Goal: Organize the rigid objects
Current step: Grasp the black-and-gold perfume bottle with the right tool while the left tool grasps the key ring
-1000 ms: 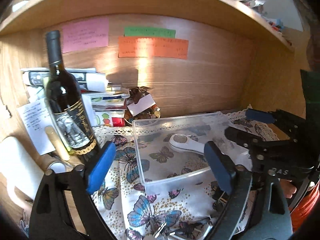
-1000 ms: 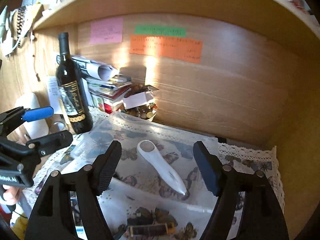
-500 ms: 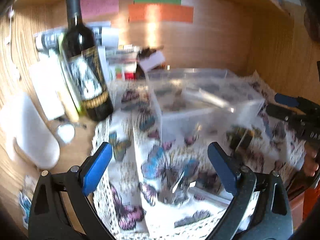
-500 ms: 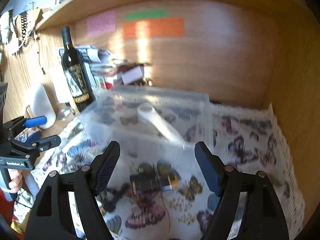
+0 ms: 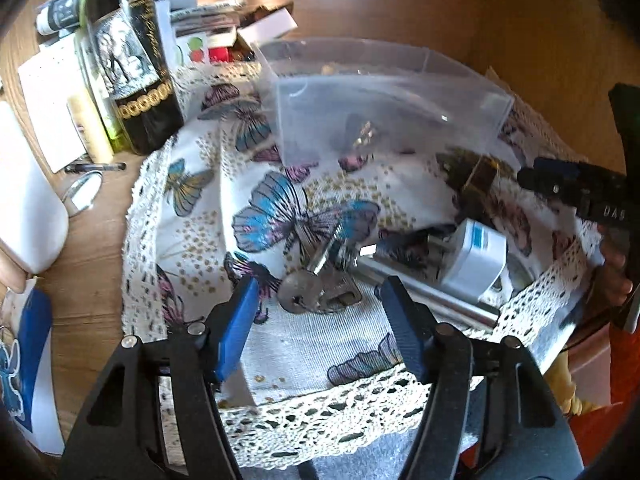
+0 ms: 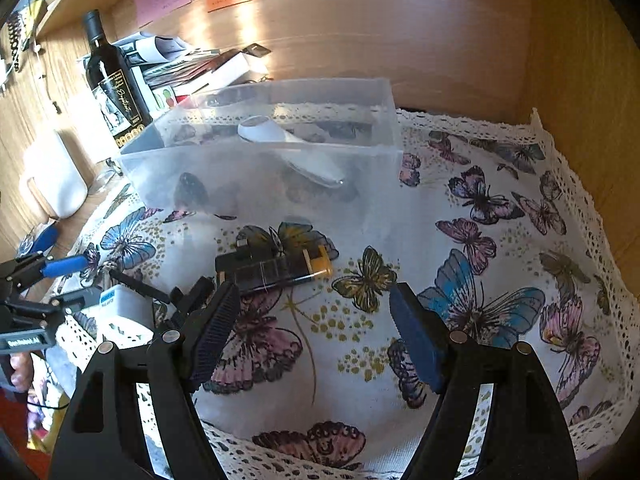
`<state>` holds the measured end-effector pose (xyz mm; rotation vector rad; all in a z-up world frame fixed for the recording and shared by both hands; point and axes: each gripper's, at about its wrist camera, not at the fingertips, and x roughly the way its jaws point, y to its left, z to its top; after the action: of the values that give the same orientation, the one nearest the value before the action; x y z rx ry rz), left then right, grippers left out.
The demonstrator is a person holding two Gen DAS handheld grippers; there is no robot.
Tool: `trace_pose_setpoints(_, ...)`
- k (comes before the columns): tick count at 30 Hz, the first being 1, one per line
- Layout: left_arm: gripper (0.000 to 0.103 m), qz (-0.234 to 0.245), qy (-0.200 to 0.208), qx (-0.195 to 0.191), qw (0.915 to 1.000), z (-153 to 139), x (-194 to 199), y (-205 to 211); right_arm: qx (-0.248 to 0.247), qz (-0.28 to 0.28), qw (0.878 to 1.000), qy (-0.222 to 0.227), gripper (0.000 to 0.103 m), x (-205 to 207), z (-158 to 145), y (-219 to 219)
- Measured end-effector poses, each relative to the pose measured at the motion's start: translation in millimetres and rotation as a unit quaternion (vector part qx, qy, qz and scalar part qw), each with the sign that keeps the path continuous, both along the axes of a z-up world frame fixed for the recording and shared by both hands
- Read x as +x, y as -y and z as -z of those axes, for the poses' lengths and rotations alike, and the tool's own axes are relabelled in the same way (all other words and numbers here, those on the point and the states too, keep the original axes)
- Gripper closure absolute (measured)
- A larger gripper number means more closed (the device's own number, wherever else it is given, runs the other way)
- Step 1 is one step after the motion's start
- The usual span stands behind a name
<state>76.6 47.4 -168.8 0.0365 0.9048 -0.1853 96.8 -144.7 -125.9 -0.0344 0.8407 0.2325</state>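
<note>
A clear plastic box (image 5: 472, 80) (image 6: 280, 184) stands on the butterfly cloth and holds a white handheld device (image 6: 288, 148). My left gripper (image 5: 320, 304) is open and empty, just above a bunch of keys (image 5: 320, 284). A white plug adapter (image 5: 472, 256) (image 6: 120, 308) lies to the right of the keys. My right gripper (image 6: 316, 320) is open and empty, just in front of a dark flat gadget with a yellow end (image 6: 276, 268).
A wine bottle (image 5: 136, 64) (image 6: 116, 80), stacked papers and books (image 6: 192, 64) and a white jug (image 6: 52, 176) stand at the left. The wooden back wall (image 6: 400, 40) and side wall (image 6: 580, 80) close in the cloth (image 6: 500, 240).
Both grippers have pulled back from the box and dropped lower over the cloth. The left now hangs over the keys, the right near the dark gadget.
</note>
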Motion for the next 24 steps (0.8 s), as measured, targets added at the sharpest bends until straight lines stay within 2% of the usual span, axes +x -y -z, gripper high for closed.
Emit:
trace_pose_setpoints(3,0.038,0.004,0.005,0.015,0.9999,3.8,1.2,5.6,-0.003,-0.001,1.000,-0.002,0.028,2.0,1.4,-1.6)
trace_pose_setpoints(7,0.039,0.001,0.010,0.010,0.9999,5.2,5.4,5.4,0.000,-0.009,1.000,-0.012,0.028,8.1,4.1,-9.4)
trace_pose_setpoints(14,0.064,-0.005,0.029,0.008,0.9995,5.5,-2.8,3.7,-0.015,-0.017,0.999,-0.040,0.023,18.0,16.3,-30.6)
trace_pose_setpoints(19,0.074,-0.011,0.036,0.002,0.9993,4.8,-6.9,-0.2,0.018,-0.003,0.998,-0.057,0.019,29.7,17.7,-34.9)
trace_pose_setpoints(21,0.080,-0.014,0.038,0.002,0.9992,4.3,-7.6,-1.5,0.008,0.003,0.998,-0.055,0.017,33.6,20.2,-43.5)
trace_pose_setpoints(24,0.082,-0.015,0.038,-0.006,0.9991,3.7,-7.8,-4.9,-0.017,0.010,0.998,-0.055,0.017,37.8,26.4,-51.4)
